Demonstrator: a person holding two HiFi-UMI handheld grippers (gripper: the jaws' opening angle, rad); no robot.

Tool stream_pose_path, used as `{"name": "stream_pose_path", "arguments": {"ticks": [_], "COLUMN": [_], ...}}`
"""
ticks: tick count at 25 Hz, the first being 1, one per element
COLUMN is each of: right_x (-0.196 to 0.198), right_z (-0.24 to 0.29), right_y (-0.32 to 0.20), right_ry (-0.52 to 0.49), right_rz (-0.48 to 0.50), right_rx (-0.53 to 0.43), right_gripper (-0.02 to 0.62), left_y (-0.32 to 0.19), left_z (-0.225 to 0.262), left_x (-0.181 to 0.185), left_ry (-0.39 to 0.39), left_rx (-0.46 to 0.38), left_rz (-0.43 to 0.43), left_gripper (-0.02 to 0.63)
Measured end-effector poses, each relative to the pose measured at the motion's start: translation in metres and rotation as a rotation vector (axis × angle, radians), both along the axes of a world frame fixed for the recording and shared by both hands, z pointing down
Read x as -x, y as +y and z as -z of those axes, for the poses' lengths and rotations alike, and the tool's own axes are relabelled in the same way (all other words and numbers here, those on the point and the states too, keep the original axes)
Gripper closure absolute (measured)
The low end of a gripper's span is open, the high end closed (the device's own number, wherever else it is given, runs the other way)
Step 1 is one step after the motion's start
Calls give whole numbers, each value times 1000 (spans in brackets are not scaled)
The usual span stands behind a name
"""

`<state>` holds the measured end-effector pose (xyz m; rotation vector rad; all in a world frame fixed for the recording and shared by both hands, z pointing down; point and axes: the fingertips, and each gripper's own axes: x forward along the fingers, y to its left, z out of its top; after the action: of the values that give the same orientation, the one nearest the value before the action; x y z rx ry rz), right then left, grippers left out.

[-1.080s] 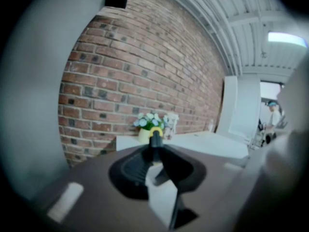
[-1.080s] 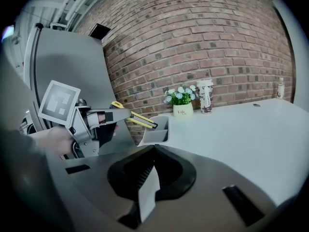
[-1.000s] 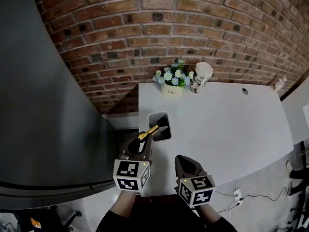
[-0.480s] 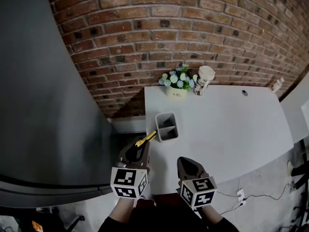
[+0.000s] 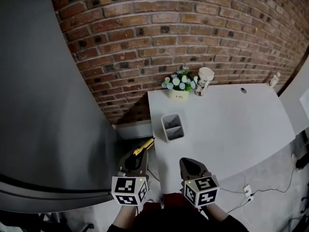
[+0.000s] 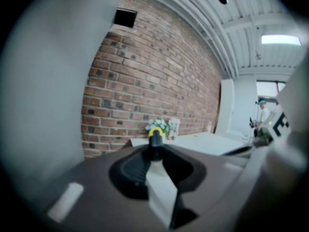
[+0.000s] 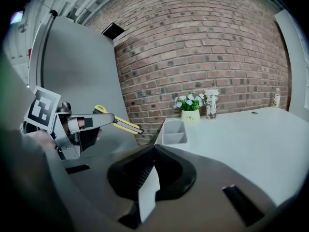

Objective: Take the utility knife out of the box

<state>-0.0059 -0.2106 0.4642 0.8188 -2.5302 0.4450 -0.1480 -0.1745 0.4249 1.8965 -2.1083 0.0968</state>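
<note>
White table (image 5: 231, 124), centre right of frame, grey two-compartment box (image 5: 172, 127) near its left edge, potted flowers (image 5: 179, 85) and pale figurine (image 5: 203, 80) side by side at far edge

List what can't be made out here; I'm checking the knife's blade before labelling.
- Utility knife blade: too small in head and right gripper views; end-on in left gripper view.
- Box interior: hidden by its walls, right gripper view.
- Flowerpot print: too small.
</note>
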Motion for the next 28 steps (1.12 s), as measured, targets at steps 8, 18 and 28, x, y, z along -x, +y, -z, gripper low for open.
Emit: {"name": "stream_pose_path", "arguments": {"ticks": [8,18,28], "right_x": [3,1,-14], "right_z": [0,3,4], "right_y": [21,46,72], "right_ry": [3,8,21], "right_rz": [-2,0,-24], "right_rx": [-7,-19,-23], "right_gripper": [588,588,588], "left_y": [29,68,100], "left_z": [-5,-10,-14], "left_x": [3,5,0], "left_ry": [2,-2,0], "left_rx": [19,45,55], "left_rz": [7,24,18], "left_gripper": [532,532,532]}}
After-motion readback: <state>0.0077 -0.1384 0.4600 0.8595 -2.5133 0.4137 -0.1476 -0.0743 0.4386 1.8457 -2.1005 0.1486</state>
